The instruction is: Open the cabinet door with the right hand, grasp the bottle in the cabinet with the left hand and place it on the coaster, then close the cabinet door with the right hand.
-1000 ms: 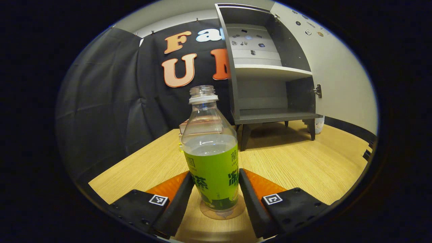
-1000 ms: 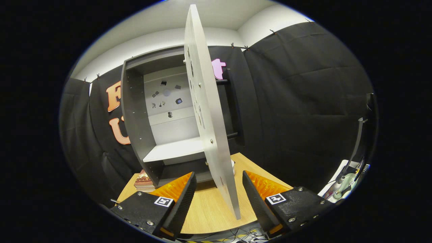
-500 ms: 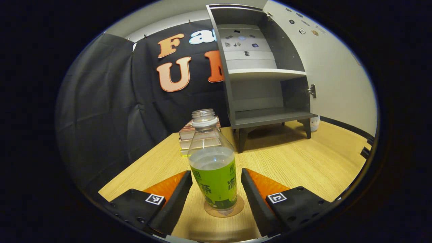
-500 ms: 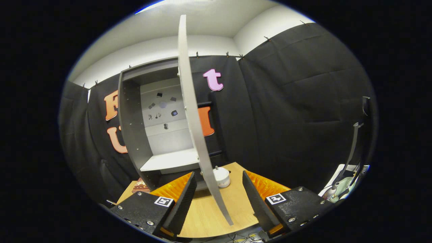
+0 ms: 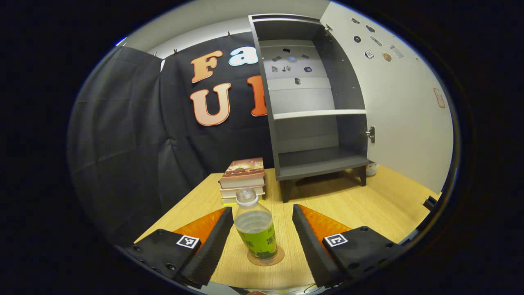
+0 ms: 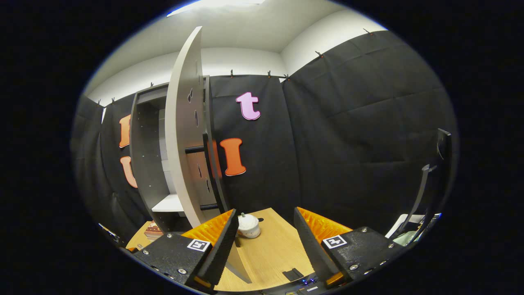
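Observation:
In the left gripper view a clear bottle [image 5: 256, 231] with a green label and no cap stands upright on a round coaster [image 5: 267, 260] on the wooden table. My left gripper [image 5: 262, 208] is open, drawn back, with its fingers apart from the bottle on either side. Behind stands the grey cabinet [image 5: 311, 164], its door [image 5: 403, 98] swung wide open to the right. In the right gripper view the door [image 6: 184, 135] rises left of my open right gripper [image 6: 265, 211]. Its lower corner shows just inside the left finger [image 6: 223, 241]; whether they touch is unclear.
A stack of books [image 5: 243, 177] lies left of the cabinet's legs. A small white jar [image 6: 249, 225] sits on the table [image 6: 274, 250] beyond the right gripper. A small black piece [image 6: 292, 273] lies near the table's front edge. A dark stand [image 6: 428, 184] rises at the right.
My left gripper has backed away from the bottle, which stays on the coaster. In the right gripper view the door has shifted from between the fingers over to the left.

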`<state>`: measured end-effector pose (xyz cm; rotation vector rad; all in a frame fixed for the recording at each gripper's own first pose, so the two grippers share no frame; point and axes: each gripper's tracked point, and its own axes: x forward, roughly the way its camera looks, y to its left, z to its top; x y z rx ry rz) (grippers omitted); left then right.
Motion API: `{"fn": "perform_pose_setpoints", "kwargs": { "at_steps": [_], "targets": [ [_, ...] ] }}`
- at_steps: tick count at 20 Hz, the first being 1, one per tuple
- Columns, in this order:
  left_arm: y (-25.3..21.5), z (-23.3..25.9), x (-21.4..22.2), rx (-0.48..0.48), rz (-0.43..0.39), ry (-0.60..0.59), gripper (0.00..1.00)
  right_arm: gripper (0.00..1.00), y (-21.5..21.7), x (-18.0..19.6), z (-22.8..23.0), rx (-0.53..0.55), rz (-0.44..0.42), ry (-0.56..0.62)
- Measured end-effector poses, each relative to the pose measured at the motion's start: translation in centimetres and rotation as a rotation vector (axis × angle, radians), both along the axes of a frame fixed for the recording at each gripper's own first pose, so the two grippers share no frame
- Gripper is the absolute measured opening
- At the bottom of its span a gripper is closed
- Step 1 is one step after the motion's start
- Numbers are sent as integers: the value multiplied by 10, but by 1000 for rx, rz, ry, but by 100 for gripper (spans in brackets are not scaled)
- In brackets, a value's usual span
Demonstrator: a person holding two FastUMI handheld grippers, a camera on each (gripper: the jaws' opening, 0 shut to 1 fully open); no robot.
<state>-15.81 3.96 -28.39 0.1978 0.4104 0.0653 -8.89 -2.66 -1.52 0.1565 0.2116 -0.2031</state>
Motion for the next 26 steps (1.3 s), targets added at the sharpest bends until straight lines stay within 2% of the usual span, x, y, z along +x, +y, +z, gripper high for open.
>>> {"fn": "perform_pose_setpoints", "kwargs": {
  "at_steps": [1,2,3,5,13,17,18,19,20,21,22,23,26],
  "targets": [
    [-4,9,2,0,1,-9,95,85,1,5,-2,2,21,2],
    [-7,17,4,3,3,-17,95,92,2,10,-3,8,39,1],
    [-11,24,6,8,-1,-21,95,86,3,15,-5,12,60,2],
    [-17,36,11,10,-7,-22,95,86,3,25,-9,9,101,9],
    [-32,75,27,32,6,-60,95,88,9,44,-24,44,232,-4],
    [-47,84,38,59,-2,-76,95,88,11,53,-10,40,310,-83],
    [-48,86,41,64,3,-77,95,93,12,56,-9,56,326,-99],
    [-48,87,44,62,11,-75,94,88,16,57,-8,74,347,-111],
    [-41,94,49,61,22,-78,95,93,22,57,-10,83,377,-114],
    [-43,98,53,59,28,-85,95,87,29,55,-10,86,405,-120],
    [-47,103,57,61,28,-93,95,93,33,57,-9,80,431,-127],
    [-51,108,60,68,19,-100,95,84,36,57,-8,73,460,-133],
    [-64,117,70,69,-2,-107,94,78,50,57,-10,70,550,-136]
  ]
}}
